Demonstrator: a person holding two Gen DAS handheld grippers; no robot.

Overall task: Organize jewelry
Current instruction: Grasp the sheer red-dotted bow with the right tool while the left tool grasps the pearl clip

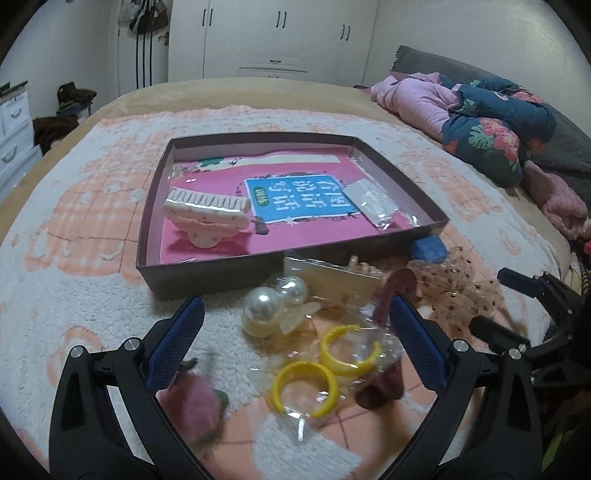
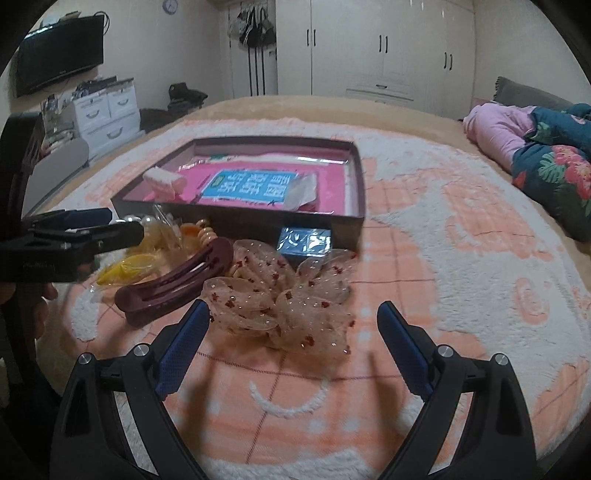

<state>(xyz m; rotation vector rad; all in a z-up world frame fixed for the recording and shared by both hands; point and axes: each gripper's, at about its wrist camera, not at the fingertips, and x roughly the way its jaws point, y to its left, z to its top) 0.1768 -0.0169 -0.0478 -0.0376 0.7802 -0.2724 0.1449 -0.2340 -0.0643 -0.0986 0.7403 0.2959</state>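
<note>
The left gripper point(image 1: 295, 314) has its two blue-padded fingers point(image 1: 417, 343) spread wide apart, and nothing is between them. The right gripper point(image 2: 291, 321) is also spread wide and holds nothing. In the right wrist view, the left gripper point(image 2: 107, 225) appears at the left side.

**A lived-in bedroom at home**

The work surface is a bed point(image 2: 461, 122) spread with a fluffy peach-and-white blanket point(image 2: 443, 229). A rumpled floral quilt point(image 1: 491, 122) lies bunched at the head. White built-in wardrobes point(image 1: 280, 37) line the far wall, bags hang on the door point(image 2: 255, 29), a television point(image 2: 59, 51) is mounted beside white plastic drawers point(image 2: 107, 110), and a round clock point(image 2: 170, 6) hangs high.
</note>
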